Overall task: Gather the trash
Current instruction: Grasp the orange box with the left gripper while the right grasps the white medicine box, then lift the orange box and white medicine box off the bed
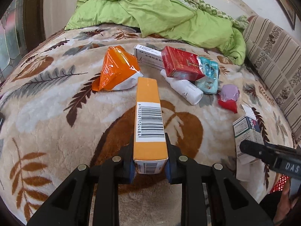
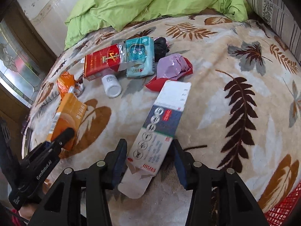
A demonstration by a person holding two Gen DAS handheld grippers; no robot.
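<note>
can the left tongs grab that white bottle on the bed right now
Probably not: the left tongs are shut on the orange box. The white bottle lies partly under the red carton.

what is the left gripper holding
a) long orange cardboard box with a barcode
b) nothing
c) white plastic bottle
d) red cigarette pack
a: the left gripper is clamped on the long orange cardboard box, barcode facing up, while the white plastic bottle lies on the blanket.

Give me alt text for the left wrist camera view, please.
The left hand-held gripper clamps a long orange box above a leaf-patterned blanket. Beyond lie an orange packet, a red carton and a white bottle.
</note>
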